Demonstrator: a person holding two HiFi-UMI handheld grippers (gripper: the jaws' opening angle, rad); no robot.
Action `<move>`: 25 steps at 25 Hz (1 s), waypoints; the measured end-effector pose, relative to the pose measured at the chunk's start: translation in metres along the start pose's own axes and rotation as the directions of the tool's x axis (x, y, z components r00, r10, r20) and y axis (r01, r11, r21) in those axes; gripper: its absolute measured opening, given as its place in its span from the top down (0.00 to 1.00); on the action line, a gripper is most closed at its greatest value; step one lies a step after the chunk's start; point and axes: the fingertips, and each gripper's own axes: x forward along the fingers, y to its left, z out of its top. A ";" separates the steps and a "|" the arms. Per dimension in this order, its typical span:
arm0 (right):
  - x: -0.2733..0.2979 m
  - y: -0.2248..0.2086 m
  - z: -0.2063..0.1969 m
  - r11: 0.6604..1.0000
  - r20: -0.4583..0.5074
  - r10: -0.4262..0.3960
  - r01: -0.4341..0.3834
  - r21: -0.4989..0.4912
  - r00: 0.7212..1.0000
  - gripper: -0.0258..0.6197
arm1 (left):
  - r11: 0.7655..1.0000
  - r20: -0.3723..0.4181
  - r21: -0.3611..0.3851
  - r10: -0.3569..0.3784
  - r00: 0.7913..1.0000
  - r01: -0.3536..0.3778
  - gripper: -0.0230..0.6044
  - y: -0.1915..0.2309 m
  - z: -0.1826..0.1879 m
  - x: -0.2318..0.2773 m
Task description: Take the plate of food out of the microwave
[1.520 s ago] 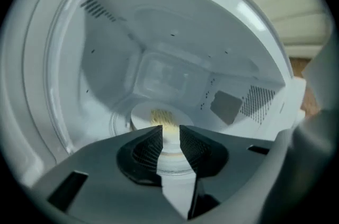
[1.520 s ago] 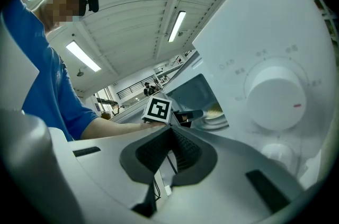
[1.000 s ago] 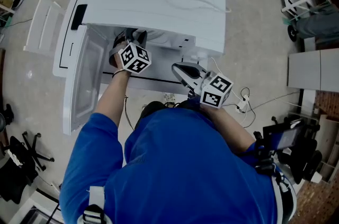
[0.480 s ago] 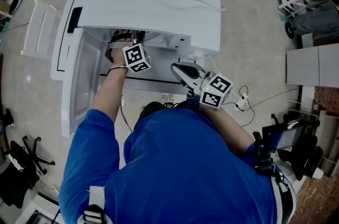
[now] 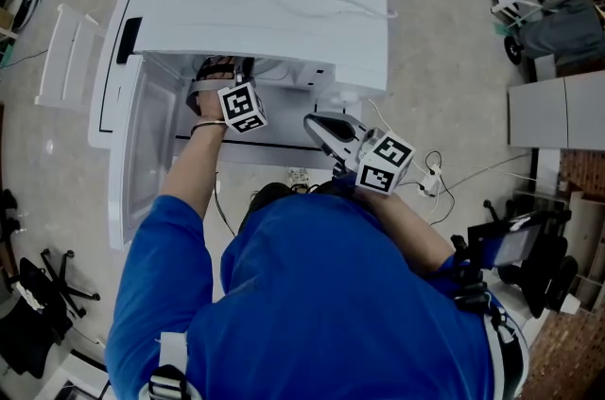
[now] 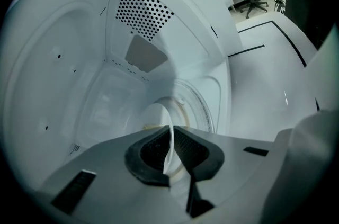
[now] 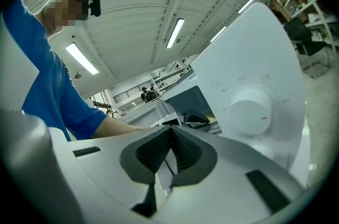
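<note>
1. Far left, the microwave door [image 5: 142, 152] is swung wide open.
2. Your left gripper [image 6: 170, 151] is reaching right into the microwave [image 5: 274, 1], through the open front. Its jaws have just been closing, and now they're clamped on the thin rim of the white plate [image 6: 158, 116], one pad on each side of the edge.
3. The plate's inside the oven, over the round glass tray [image 6: 200, 106]. From this angle you only get it edge-on, so I honestly can't make out the food on it.
4. Your right gripper [image 7: 169, 138] is outside, hanging in front of the microwave's right side. Its jaws are pinched together with nothing in them.
5. Just past it, on the right, is the white dial [image 7: 249, 110] on the control panel.
</note>
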 end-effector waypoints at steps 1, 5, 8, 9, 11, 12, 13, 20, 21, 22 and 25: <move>0.000 0.001 0.002 1.000 -0.006 -0.001 0.001 -0.001 1.000 0.96 | 1.000 0.002 -0.006 0.000 1.000 0.000 0.91 -0.001 0.000 0.000; -0.001 0.001 -0.002 1.000 -0.017 -0.003 0.003 -0.009 1.000 0.96 | 1.000 0.004 -0.024 -0.002 1.000 0.002 0.91 -0.005 -0.002 -0.003; 0.000 0.000 -0.005 1.000 -0.005 0.005 -0.005 0.000 1.000 0.96 | 1.000 0.008 -0.024 0.006 1.000 -0.006 0.91 -0.007 -0.001 -0.011; 0.001 0.001 -0.005 1.000 -0.003 0.008 -0.008 0.002 1.000 0.96 | 1.000 0.011 -0.024 0.009 1.000 -0.009 0.91 -0.008 0.000 -0.014; 0.002 0.004 -0.006 1.000 -0.004 0.016 -0.015 0.002 1.000 0.96 | 1.000 0.017 -0.026 0.012 1.000 -0.011 0.91 -0.012 0.001 -0.021; 0.003 0.006 -0.007 1.000 -0.007 0.019 -0.019 0.000 1.000 0.96 | 1.000 0.021 -0.026 0.013 1.000 -0.012 0.91 -0.013 0.003 -0.024; 0.004 0.007 -0.007 1.000 -0.010 0.021 -0.021 -0.001 1.000 0.96 | 1.000 0.025 -0.025 0.014 1.000 -0.013 0.91 -0.015 0.004 -0.027; 0.007 0.021 -0.006 0.999 -0.018 0.039 -0.039 -0.011 0.999 0.96 | 1.000 0.028 -0.014 0.009 1.000 -0.009 0.91 -0.035 0.002 -0.042; 0.006 0.020 -0.009 0.999 -0.009 0.041 -0.041 -0.006 0.999 0.96 | 1.000 0.032 -0.012 0.012 0.999 -0.011 0.91 -0.037 0.002 -0.044; 0.004 0.018 -0.011 0.999 -0.002 0.042 -0.042 -0.002 0.999 0.96 | 1.000 0.036 -0.012 0.014 0.999 -0.014 0.91 -0.038 0.003 -0.046; 0.003 0.018 -0.014 0.999 0.004 0.042 -0.042 0.000 0.999 0.96 | 1.000 0.042 -0.014 0.021 0.999 -0.020 0.91 -0.041 0.006 -0.050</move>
